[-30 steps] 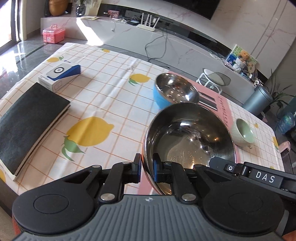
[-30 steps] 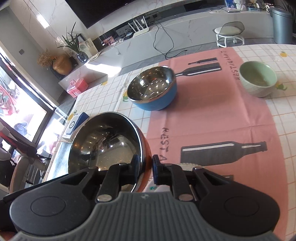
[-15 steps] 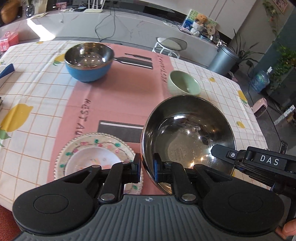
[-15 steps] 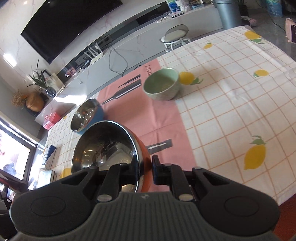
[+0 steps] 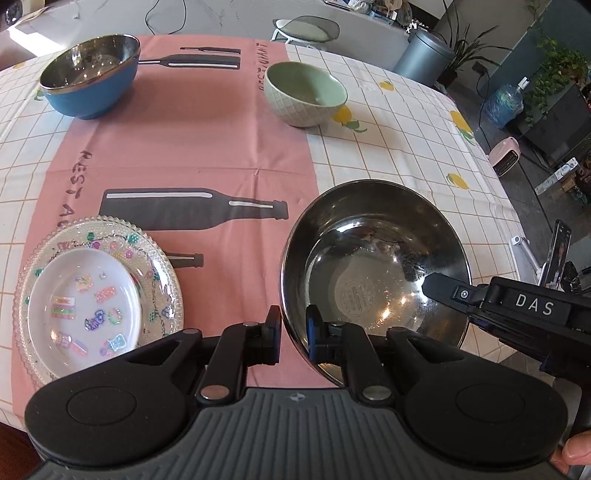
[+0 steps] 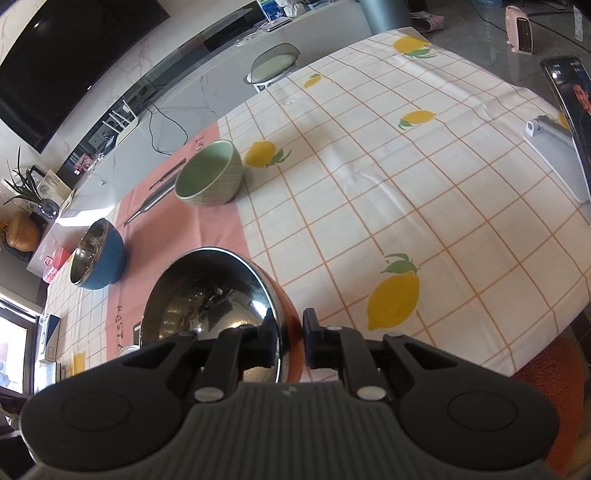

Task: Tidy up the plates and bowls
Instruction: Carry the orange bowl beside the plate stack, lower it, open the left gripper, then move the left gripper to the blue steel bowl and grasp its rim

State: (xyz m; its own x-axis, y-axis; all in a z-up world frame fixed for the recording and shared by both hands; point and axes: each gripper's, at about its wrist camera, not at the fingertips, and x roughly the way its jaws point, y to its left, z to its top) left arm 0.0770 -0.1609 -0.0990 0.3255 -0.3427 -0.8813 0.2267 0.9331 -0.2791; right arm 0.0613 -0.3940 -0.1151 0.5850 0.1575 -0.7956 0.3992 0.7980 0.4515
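Observation:
Both grippers are shut on the rim of one steel bowl with an orange outside (image 5: 373,266), held above the table's near right part. My left gripper (image 5: 293,330) pinches its near rim. My right gripper (image 6: 290,334) pinches the opposite rim of the bowl (image 6: 207,295) and shows in the left wrist view (image 5: 447,295). A blue steel-lined bowl (image 5: 90,75) stands far left, a green ceramic bowl (image 5: 304,92) far centre. A small white plate (image 5: 83,308) lies on a clear beaded plate (image 5: 162,266) at near left.
A pink runner (image 5: 192,147) crosses the lemon-print tablecloth (image 6: 406,184). A phone on a white stand (image 6: 565,122) sits at the table's right edge. A stool (image 5: 304,29) and a grey bin (image 5: 423,55) stand beyond the table.
Both grippers have carried the steel bowl to the right across the table; the view swung from the left end past the plates to the right part.

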